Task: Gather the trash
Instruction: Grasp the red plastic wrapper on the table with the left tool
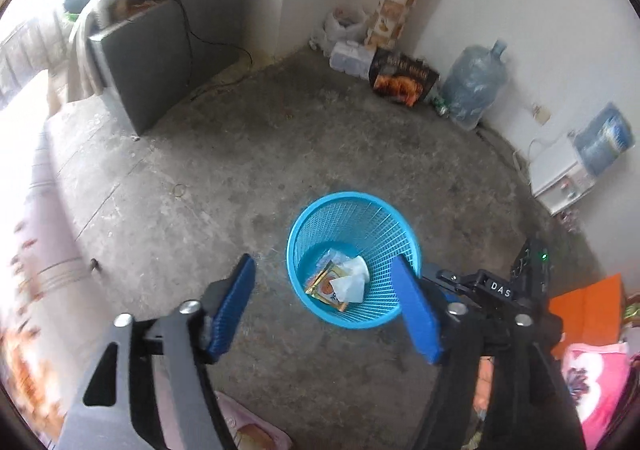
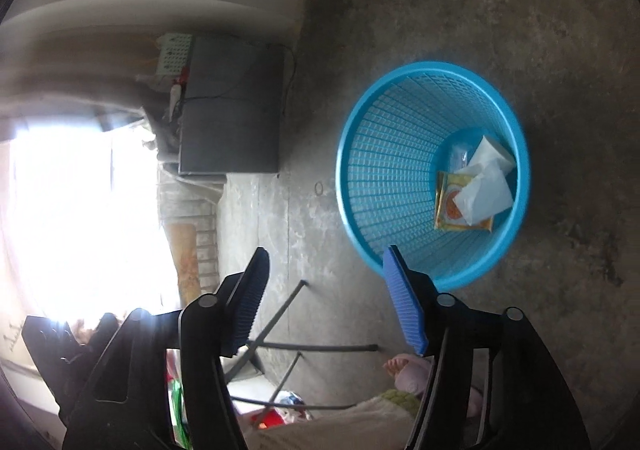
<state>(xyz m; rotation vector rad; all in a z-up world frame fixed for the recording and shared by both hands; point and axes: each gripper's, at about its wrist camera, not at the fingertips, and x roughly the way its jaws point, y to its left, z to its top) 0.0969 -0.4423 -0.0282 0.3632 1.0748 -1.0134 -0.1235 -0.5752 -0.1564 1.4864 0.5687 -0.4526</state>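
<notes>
Both hand-held grippers, left [image 1: 324, 306] and right [image 2: 325, 300], jaws apart, empty, above blue basket [image 1: 304, 226] holding 2 tissues [image 1: 352, 280], yellow wrapper [image 1: 326, 288].

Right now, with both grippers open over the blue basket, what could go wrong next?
1. The left gripper hangs just above the basket, one finger over its rim. Moving away low might knock the light basket over and spill the tissue and the yellow packet.
2. The right gripper is also beside the rim, with thin metal legs just below. It might catch on them.
</notes>
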